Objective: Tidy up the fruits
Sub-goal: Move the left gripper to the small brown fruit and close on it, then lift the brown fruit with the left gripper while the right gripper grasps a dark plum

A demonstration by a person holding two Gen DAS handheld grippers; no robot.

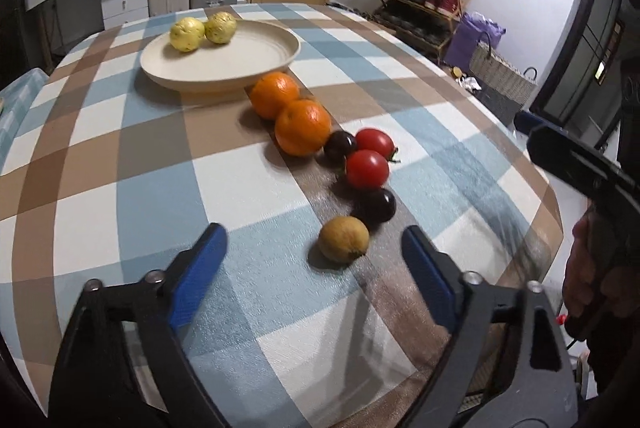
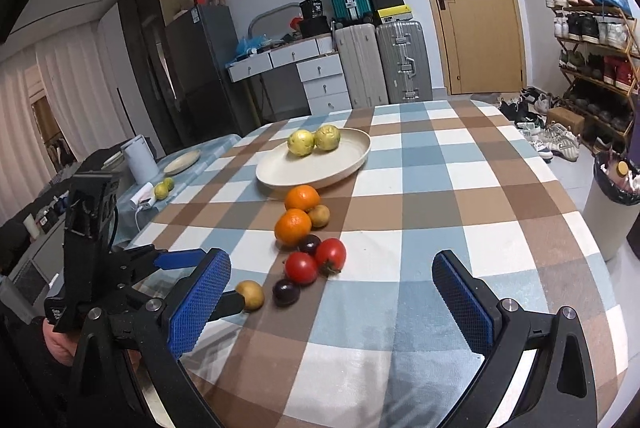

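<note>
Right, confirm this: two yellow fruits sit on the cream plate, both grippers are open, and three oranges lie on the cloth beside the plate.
Wrong on the oranges: only two oranges lie beside the cream plate, as the right wrist view shows. The two yellow fruits and the open left gripper and right gripper stand.

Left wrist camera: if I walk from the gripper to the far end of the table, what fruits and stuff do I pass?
Brownish-yellow fruit → near dark plum → near tomato → near orange → far orange → cream plate holding two yellow fruits.
</note>
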